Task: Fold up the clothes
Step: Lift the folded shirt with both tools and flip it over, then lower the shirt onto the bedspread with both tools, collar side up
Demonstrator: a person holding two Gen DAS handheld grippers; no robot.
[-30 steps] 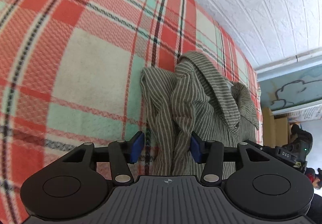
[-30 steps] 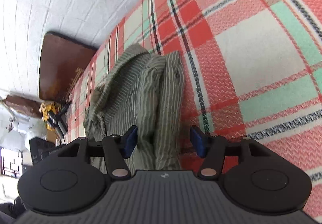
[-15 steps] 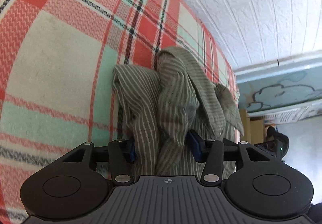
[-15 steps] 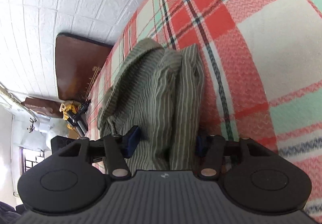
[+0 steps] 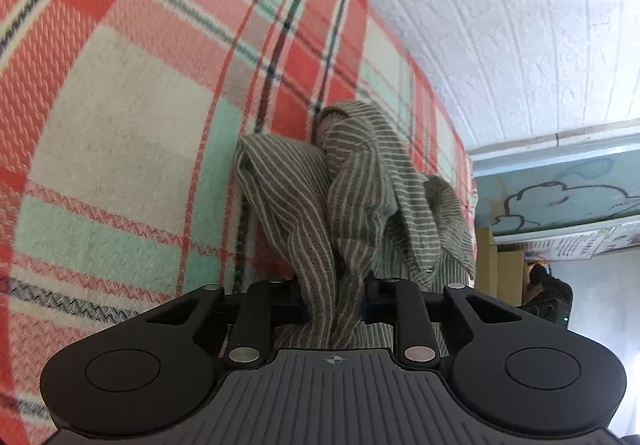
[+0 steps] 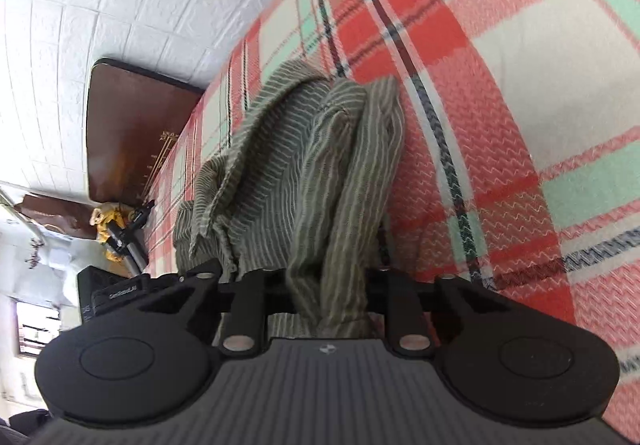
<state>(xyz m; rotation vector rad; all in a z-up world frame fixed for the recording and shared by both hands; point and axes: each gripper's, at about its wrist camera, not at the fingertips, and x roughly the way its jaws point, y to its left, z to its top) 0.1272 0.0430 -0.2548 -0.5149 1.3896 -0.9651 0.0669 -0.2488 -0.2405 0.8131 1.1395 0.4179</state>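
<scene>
My left gripper (image 5: 335, 309) is clamped on a bunched fold of the striped shirt (image 5: 352, 201); my right gripper (image 6: 332, 301) likewise pinches the shirt (image 6: 304, 165). The garment rises toward 12 o'clock from each claw, lying on the plaid blanket (image 5: 120, 105).
</scene>
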